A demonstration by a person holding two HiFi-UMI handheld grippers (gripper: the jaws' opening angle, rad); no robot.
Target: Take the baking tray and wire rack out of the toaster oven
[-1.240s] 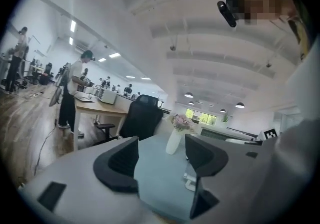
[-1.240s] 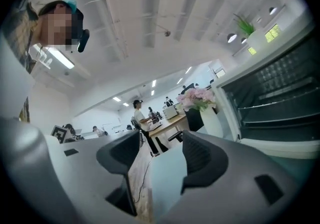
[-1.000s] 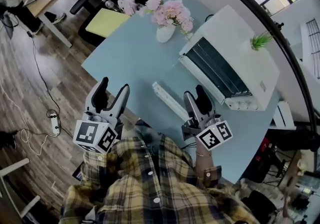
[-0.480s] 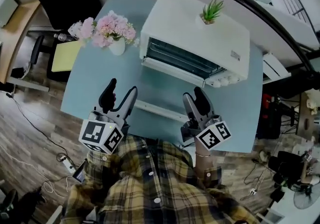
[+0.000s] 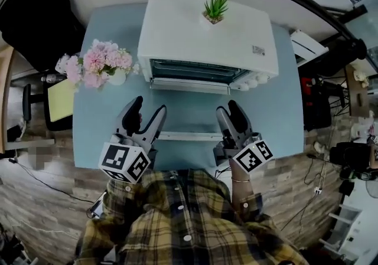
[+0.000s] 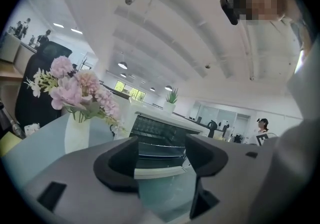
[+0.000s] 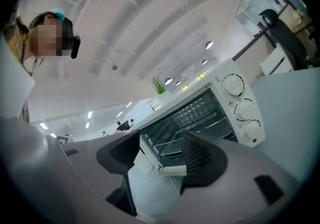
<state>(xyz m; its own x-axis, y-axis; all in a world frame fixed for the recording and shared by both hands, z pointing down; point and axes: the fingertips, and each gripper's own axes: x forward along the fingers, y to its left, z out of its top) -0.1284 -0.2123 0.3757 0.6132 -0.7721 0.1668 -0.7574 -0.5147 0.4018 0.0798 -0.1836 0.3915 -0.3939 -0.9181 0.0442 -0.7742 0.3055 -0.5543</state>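
Head view barely showed inside the toaster oven [image 5: 207, 33]; your left hand-held gripper [image 5: 149, 104] and right hand-held gripper [image 5: 226, 108] hung spread, holding nothing.

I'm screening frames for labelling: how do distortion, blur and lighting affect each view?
Head view: sharp, but the table edges bow from fisheye. Left gripper view: black round vignette, near fingers soft, toaster oven dim. Right gripper view: same vignette, bright ceiling, oven knobs crisp.

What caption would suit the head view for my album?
Left gripper and right gripper hover open before the open-doored toaster oven.
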